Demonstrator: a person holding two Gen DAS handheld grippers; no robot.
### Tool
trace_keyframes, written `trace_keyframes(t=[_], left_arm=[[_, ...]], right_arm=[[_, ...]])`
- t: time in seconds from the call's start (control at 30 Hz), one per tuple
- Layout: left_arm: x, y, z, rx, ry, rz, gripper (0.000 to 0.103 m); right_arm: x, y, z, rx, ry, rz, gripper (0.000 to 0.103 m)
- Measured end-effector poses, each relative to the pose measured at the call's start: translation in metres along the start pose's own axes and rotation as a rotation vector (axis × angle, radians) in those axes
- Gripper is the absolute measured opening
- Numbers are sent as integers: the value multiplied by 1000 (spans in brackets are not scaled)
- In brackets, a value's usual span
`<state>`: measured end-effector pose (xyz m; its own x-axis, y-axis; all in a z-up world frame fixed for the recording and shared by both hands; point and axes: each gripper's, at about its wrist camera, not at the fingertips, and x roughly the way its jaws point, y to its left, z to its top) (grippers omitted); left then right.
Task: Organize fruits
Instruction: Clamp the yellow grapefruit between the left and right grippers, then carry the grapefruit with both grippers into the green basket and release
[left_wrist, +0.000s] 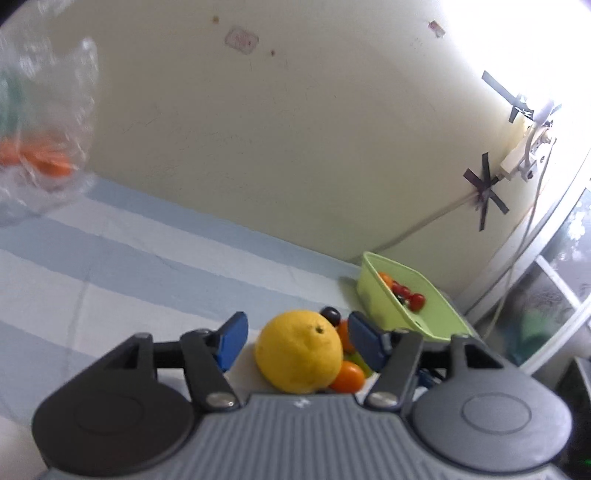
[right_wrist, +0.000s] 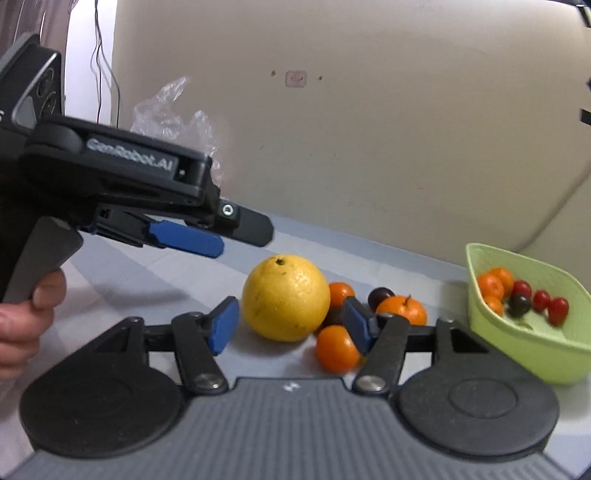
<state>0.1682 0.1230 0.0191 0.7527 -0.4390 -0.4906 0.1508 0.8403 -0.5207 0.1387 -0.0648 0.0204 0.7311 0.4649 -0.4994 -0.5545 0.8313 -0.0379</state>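
Right wrist view puts your right gripper (right_wrist: 290, 325) wide open and empty, its pads flanking the yellow grapefruit (right_wrist: 286, 297) on the striped worktop (right_wrist: 147, 280). Your left gripper (left_wrist: 295, 341) hovers above it, also open, holding nothing. Close on it next, probably bound for the green basket (right_wrist: 532, 354).
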Motion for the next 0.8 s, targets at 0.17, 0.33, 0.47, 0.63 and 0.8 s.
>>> trace_keyframes(t=[0.17,0.33,0.47,0.63,0.8], left_arm=[[19,8,-7,-29,34,-26,71],[12,0,-19,-40,41,-53,53],[-7,-35,-33,15,23,-107,53],[15,-98,-62,124,85,-183,54],[54,-145,-87,190,180,-248,55]], right_arm=[[22,3,5,-47,30,8,65],[9,13,2,-88,-10,-33,61],[-39,12,-8,-95,-87,-76,60],[-96,-14,-35,-51,-85,-203,60],[-130,-54,-58,43,-39,-292,60]])
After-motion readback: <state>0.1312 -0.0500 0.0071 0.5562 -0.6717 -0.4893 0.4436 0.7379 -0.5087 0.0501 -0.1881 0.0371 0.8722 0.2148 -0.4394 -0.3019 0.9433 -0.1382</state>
